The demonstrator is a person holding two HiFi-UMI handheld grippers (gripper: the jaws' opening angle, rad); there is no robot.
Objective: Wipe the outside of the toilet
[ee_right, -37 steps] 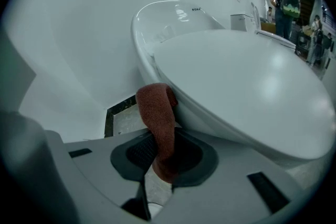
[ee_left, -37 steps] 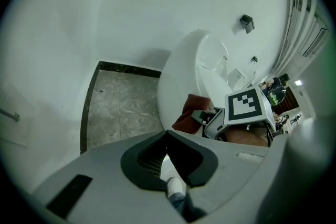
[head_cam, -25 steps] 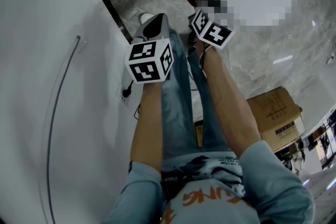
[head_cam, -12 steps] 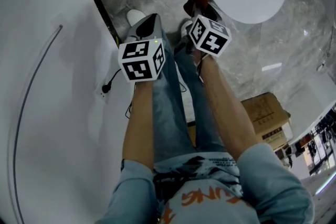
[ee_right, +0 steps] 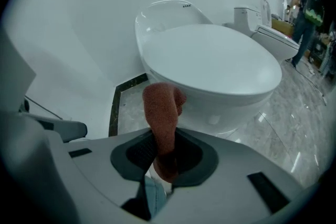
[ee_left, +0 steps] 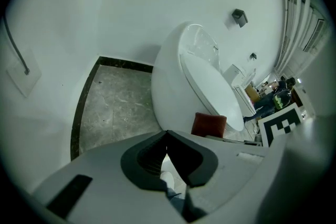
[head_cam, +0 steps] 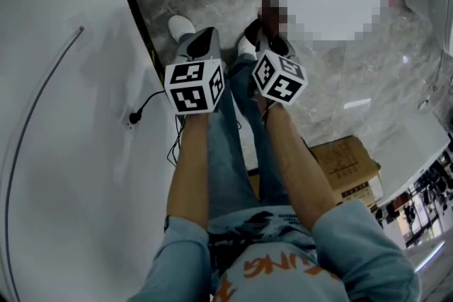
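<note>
Orange capital letters are running across the front of the person's shirt (head_cam: 272,266) in the head view. The middle ones are looking like "UNG", and the rest are bending away into the folds, so the full word is not showing. Dark print is standing on the side of the cardboard box (head_cam: 348,160), too small to read. A small dark mark is sitting on the toilet (ee_right: 210,60) behind the lid, also too small.

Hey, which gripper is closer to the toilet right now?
Right. The right gripper, holding the red cloth, is right by the front of the toilet; the left gripper sits farther back, toward the wall.
</note>
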